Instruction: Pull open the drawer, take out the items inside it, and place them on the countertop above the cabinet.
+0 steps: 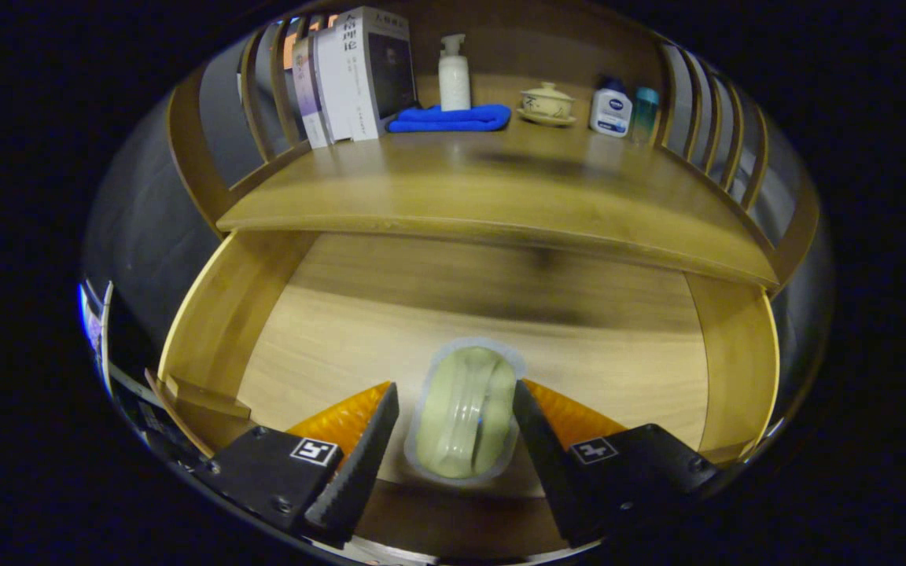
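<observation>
- The open drawer (264,314) holds one clear plastic cup (465,413) with pale contents, lying on the drawer floor.
- The gripper (455,428) is spread; the cup lies between its fingers, contact unclear.
- On the desk (500,189) at 12 o'clock: books (355,75), a blue towel (449,119) and bottles (610,106).

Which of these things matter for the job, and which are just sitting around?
Job: open wooden drawer; pale green packet in clear plastic, between the open gripper fingers; wooden countertop.

Bystanders: books, white pump bottle, blue cloth, lidded teacup.

A home-like corner: a wooden counter (500,189) bears books (351,75), a lotion bottle (454,75), a folded towel (449,119) and a teacup (547,103).
</observation>
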The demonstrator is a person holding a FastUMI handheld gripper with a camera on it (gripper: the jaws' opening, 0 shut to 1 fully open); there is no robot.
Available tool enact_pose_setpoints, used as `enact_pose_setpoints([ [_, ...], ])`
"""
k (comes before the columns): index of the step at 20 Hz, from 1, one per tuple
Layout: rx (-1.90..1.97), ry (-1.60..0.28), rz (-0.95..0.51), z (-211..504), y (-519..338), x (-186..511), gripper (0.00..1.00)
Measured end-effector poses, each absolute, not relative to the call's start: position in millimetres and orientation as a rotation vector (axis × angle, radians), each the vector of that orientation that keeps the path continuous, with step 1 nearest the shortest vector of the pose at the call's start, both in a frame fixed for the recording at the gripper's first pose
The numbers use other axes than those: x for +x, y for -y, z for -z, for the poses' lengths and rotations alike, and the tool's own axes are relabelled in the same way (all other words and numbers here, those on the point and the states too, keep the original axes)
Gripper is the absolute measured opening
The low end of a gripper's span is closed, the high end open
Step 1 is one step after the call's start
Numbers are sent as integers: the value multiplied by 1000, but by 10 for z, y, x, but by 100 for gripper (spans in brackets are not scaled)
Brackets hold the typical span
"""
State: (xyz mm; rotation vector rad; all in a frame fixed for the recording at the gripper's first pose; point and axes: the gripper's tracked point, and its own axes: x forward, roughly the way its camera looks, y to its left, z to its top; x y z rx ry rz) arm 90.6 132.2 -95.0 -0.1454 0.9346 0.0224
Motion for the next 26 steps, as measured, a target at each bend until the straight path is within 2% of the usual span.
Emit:
enact_pose_setpoints([
  [3, -166, -948, -10, 1014, -1277, 903, 80],
  [9, -153, -940, 10, 1007, -1237, 942, 23],
  [10, -165, -933, 1, 994, -1240, 939, 20],
  [15, -165, -910, -19, 985, -1254, 945, 16],
  [26, -283, -853, -57, 616, -1258, 938, 16],
])
